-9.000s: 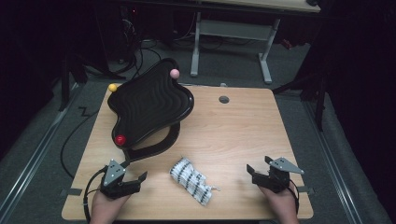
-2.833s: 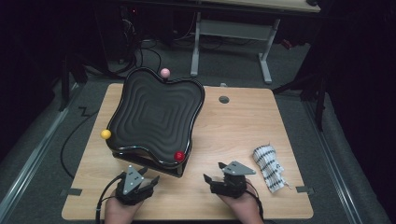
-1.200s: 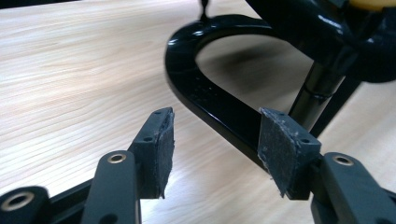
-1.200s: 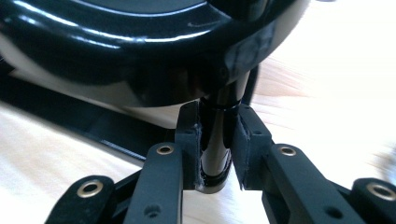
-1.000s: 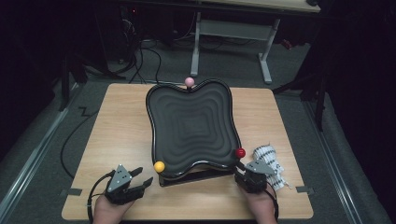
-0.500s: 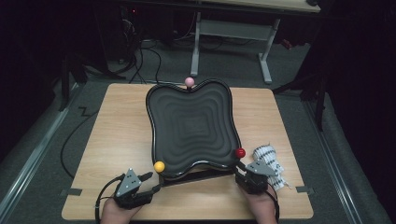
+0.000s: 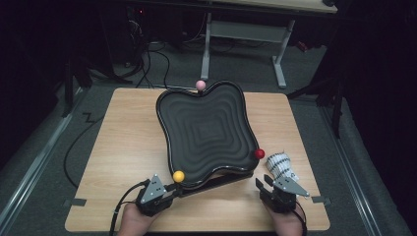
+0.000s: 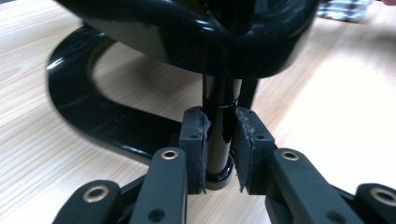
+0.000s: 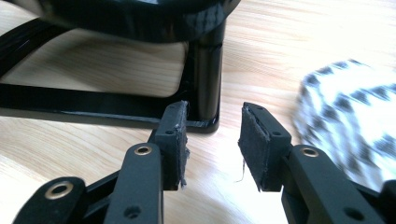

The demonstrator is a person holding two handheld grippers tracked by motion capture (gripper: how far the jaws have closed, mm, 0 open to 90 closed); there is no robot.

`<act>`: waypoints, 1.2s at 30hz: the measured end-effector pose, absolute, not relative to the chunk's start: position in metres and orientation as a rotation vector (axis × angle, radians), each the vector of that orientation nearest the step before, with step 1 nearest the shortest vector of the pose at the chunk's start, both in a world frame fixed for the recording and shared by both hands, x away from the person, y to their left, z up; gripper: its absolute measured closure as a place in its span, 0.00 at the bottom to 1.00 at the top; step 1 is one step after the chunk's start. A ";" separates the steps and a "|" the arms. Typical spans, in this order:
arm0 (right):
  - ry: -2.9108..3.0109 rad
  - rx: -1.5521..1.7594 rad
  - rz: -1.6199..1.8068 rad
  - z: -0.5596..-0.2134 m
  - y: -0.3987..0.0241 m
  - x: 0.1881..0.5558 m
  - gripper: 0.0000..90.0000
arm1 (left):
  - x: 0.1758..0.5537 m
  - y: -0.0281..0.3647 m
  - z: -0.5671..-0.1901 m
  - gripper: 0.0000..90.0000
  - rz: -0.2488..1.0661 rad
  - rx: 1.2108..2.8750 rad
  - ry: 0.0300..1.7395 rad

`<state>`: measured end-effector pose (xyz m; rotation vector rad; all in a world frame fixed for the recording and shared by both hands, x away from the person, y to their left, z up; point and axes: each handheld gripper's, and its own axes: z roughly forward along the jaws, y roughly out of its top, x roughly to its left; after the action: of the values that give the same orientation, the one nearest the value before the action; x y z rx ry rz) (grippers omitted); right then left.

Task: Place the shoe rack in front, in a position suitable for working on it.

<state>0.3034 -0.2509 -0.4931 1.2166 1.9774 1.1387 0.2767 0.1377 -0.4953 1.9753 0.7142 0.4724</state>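
2 hand-held grippers, left hand-held gripper [image 8: 218, 154] clamping tray stand post [image 8: 218, 126]

Rolled cloth [image 9: 348, 126] blurred, cut by the edge.

Both hands sit at the near table edge: the left gripper [image 8: 219, 149] has just closed, pads pressing a black post [image 8: 218, 126], while the right gripper [image 9: 212, 140] has just been opening, nothing between its jaws.
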 end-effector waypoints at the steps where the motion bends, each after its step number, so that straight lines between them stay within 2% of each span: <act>1: 1.966 1.227 1.138 -0.492 -0.255 0.301 0.68 | 0.277 0.132 -0.495 0.83 0.466 1.981 0.697; 9: 1.908 1.244 1.090 -0.487 -0.290 0.284 0.55 | 0.275 0.108 -0.496 0.83 0.446 2.003 0.619; 14: 1.861 1.314 1.042 -0.486 -0.319 0.285 0.54 | 0.274 0.109 -0.497 0.82 0.448 1.993 0.631; 17: 1.850 1.358 1.035 -0.489 -0.330 0.295 0.55 | 0.273 0.109 -0.498 0.73 0.442 1.994 0.644; 23: 1.902 1.418 0.990 -0.503 -0.333 0.311 0.63 | 0.270 0.117 -0.498 0.61 0.458 1.948 0.681; 30: 1.959 1.433 0.911 -0.513 -0.325 0.321 0.87 | 0.269 0.119 -0.498 0.58 0.469 1.939 0.696; 34: 1.893 1.409 0.991 -0.502 -0.324 0.317 0.88 | 0.268 0.118 -0.498 0.58 0.468 1.937 0.686; 36: 1.791 1.360 1.080 -0.486 -0.318 0.307 0.88 | 0.268 0.117 -0.499 0.58 0.472 1.940 0.684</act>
<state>0.3073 -0.3175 -0.4858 1.3604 1.7906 1.0802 0.2682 0.1169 -0.4986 1.9404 0.6843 0.4716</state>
